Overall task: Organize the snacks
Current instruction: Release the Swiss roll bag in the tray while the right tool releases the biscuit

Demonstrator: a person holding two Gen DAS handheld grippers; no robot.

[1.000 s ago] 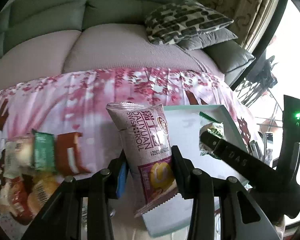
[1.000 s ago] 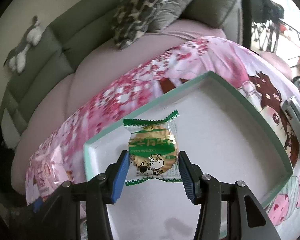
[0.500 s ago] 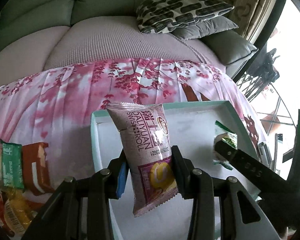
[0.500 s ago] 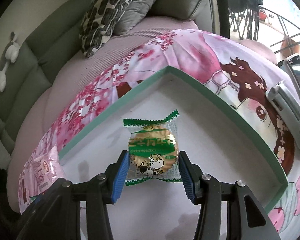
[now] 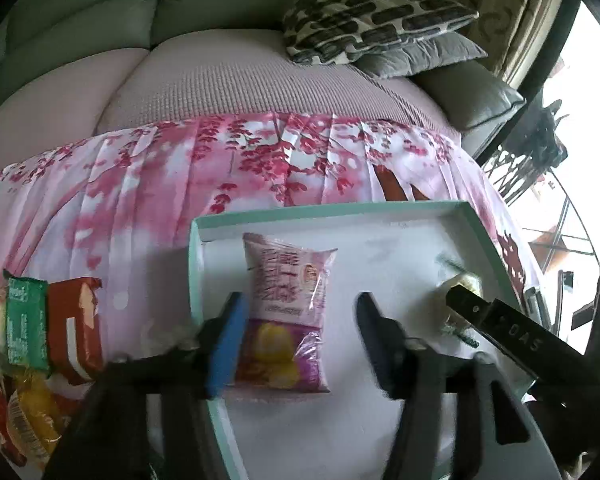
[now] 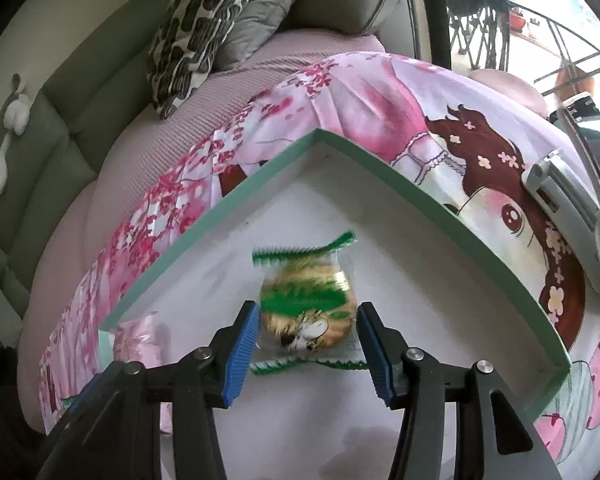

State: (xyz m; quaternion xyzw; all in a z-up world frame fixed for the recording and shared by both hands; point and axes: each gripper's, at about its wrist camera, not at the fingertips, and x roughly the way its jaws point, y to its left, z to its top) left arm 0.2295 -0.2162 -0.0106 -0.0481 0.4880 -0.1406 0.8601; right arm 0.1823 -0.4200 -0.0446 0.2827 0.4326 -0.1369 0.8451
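Observation:
A white tray with a mint-green rim [image 5: 284,213] [image 6: 384,162] lies on a pink floral cloth. In the left wrist view my left gripper [image 5: 300,338] is open, and the pink Swiss roll packet [image 5: 286,312] lies flat in the tray's left part between the spread fingers. In the right wrist view my right gripper [image 6: 306,350] is open, and the round green-wrapped cake [image 6: 306,312] lies on the tray floor between the fingers. The Swiss roll packet shows at the tray's left corner [image 6: 136,338]. The right gripper's body [image 5: 512,336] crosses the left wrist view.
A pile of several snack packets [image 5: 40,340] lies on the cloth left of the tray. A sofa with patterned cushions [image 5: 372,16] stands behind. A grey clip-like device [image 6: 568,200] lies on the cloth right of the tray.
Both grippers have opened. The Swiss roll packet dropped from upright in the left fingers to flat in the tray. The green cake was let go onto the tray floor.

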